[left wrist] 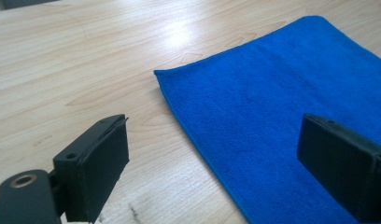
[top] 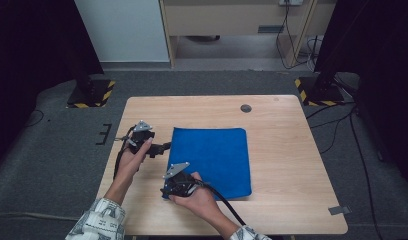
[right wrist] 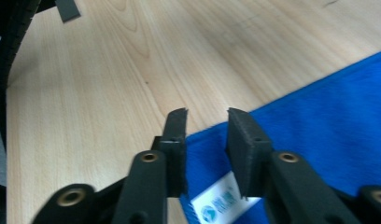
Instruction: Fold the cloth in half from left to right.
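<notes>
Right claw (right wrist: 206, 135) sits low over the near-left corner of the blue cloth (top: 212, 160), jaws parted by a narrow gap and nothing pinched between them yet. In the right gripper view the cloth's corner lies directly under and between the two pads, with a small white label (right wrist: 216, 205) showing just below the gap, so the fabric is right there for the taking. Left claw (left wrist: 216, 163) is spread wide, released, holding nothing; from its own view one jaw hangs over bare wood and the other over the cloth, with the left edge of the cloth running between them and the far-left corner ahead of the tips. Seen from the high view, the cloth lies flat on the tabletop (top: 292, 130), spreading away to the right of both claws, its longer sides running away from the person. The right hand looks the nearer to a grasp, already at its corner, while the left claw (top: 162, 147) sits beside the left edge further up. My read: both claws are lining up on the left side, and the coming move hinges on closing on that edge before lifting it across toward the right.
</notes>
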